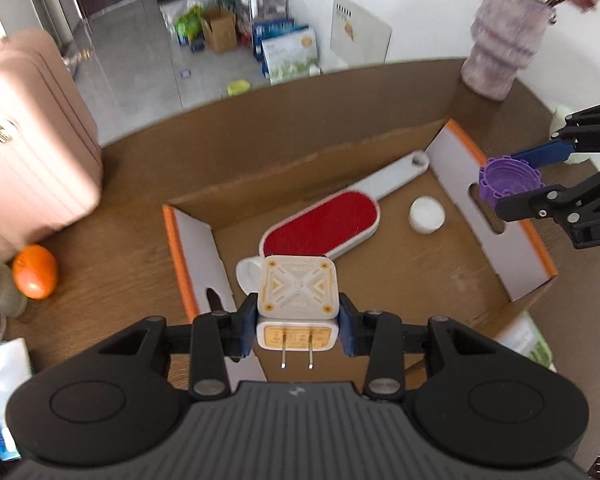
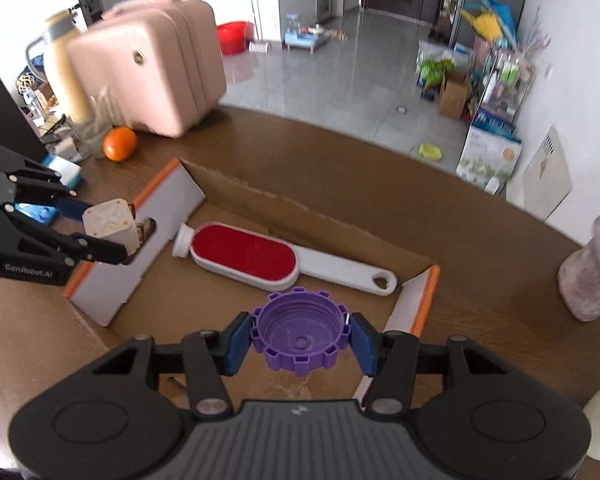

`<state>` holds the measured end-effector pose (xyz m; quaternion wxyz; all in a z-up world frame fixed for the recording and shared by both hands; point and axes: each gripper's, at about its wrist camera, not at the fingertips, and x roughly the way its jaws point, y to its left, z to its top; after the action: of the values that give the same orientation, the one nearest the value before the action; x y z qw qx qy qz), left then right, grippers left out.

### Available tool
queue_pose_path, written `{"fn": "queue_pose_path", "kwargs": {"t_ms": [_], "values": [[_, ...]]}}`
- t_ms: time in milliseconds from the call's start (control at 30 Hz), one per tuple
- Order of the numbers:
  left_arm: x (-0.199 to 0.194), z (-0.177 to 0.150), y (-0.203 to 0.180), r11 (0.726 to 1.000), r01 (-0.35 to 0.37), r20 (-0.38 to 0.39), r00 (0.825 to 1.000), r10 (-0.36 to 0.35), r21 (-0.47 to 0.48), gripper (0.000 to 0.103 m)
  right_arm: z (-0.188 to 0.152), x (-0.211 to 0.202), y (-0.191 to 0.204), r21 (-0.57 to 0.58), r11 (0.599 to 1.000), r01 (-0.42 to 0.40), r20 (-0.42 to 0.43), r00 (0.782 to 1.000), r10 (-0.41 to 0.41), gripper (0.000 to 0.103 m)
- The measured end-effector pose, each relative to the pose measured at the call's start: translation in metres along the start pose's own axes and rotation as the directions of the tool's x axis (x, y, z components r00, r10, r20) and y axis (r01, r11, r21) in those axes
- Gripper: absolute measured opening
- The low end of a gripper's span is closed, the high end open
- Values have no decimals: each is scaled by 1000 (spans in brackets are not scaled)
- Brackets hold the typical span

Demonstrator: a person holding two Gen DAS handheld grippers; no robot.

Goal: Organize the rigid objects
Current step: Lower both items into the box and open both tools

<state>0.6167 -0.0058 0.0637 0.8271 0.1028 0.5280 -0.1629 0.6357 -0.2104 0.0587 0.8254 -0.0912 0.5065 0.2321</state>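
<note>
Left wrist view shows our left gripper (image 1: 298, 320) squeezing a white plug block (image 1: 297, 304) between its blue pads. The jaws stand partly open, just as wide as the block. Its two metal prongs point back at us. The block hangs over the near wall of the cardboard box (image 1: 308, 148), on the left side.

In the right wrist view, our right gripper (image 2: 300, 340) pinches a purple cap (image 2: 300, 334) with little teeth around its edge. The jaws are partly open here too, pressed on the cap's sides. The cap hangs over the near right part of the box, open side up.

Inside the box we see a red lint brush (image 1: 322, 226) lying flat, with its white handle pointing to the far right corner. A small white round lid (image 1: 427, 214) lies beside it.

What could go wrong? We think the plug block could land on the red brush, because the brush lies right under and ahead of it. Then it might tip or slide. The cap is held only by its bumpy edge, so it could twist out early and roll. We also might bump a box flap (image 2: 131, 240) and push the whole box, since the left gripper is very close to that flap. Letting go from too high could make both things bounce out.
</note>
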Motion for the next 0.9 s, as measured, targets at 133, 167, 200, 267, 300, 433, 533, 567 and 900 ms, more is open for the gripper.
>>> {"fn": "queue_pose_path", "kwargs": {"t_ms": [133, 167, 200, 267, 300, 433, 533, 567, 900], "values": [[34, -2, 2, 1000, 19, -49, 999, -19, -8, 39, -1, 49, -2, 2, 1000, -20, -66, 998, 20, 52], [44, -3, 1, 1000, 22, -66, 998, -22, -6, 39, -2, 59, 0, -3, 1000, -22, -84, 996, 22, 52], [53, -5, 1, 1000, 27, -85, 996, -27, -2, 39, -2, 69, 3, -10, 1000, -22, -99, 995, 21, 52], [68, -8, 0, 1000, 24, -115, 993, -23, 7, 39, -3, 85, 6, -20, 1000, -24, -121, 992, 22, 52], [73, -9, -1, 1000, 19, -123, 992, -18, 9, 39, -4, 91, 8, -21, 999, -27, -128, 991, 24, 52], [86, -11, 0, 1000, 13, -147, 989, -11, 9, 39, -5, 108, 13, -29, 999, -31, -151, 988, 26, 52], [92, -11, 2, 1000, 14, -161, 987, -13, 3, 40, -7, 114, 14, -36, 999, -21, -164, 986, 15, 52], [94, -10, 4, 1000, 17, -163, 987, -17, 0, 40, -8, 115, 14, -38, 999, -18, -167, 986, 12, 52], [73, -6, 6, 1000, 8, -149, 989, -10, -16, 50, -8, 94, 15, -33, 999, 7, -139, 990, -11, 61]]}}
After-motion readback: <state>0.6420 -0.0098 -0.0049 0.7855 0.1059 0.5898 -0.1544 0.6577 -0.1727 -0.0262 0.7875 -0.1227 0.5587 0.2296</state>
